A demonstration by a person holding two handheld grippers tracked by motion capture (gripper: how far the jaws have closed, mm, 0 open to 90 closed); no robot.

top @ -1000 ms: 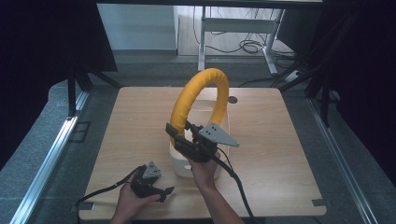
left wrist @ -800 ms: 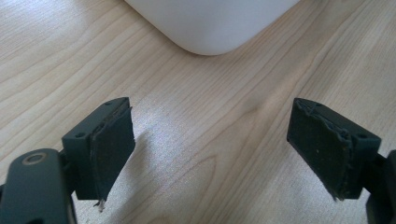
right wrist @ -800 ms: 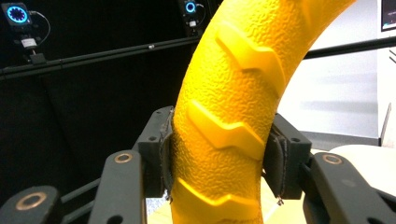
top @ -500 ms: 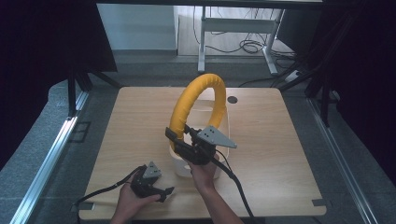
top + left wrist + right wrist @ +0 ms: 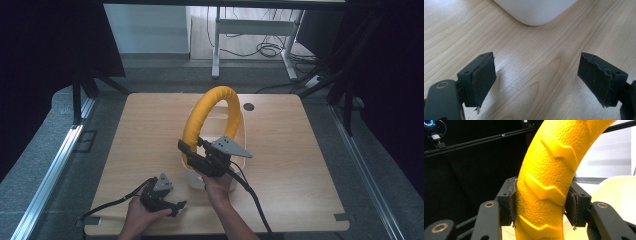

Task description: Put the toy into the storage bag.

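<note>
The right tool (image 5: 540, 207) pinches the yellow ring (image 5: 212, 112), held upright over the white basket (image 5: 239, 162) on the bench (image 5: 300, 165). The left tool (image 5: 537, 80) rests spread, empty. Lowering the ring slowly should keep it from snagging the rim.

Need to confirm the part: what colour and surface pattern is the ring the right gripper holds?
Yellow ring, pebbled with raised chevron ridges; clearest in the right gripper view.

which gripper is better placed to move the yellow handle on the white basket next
Right. The right gripper is already clamped on the textured yellow arched handle of the white plastic basket. The left gripper is open over bare wood beside it.
</note>
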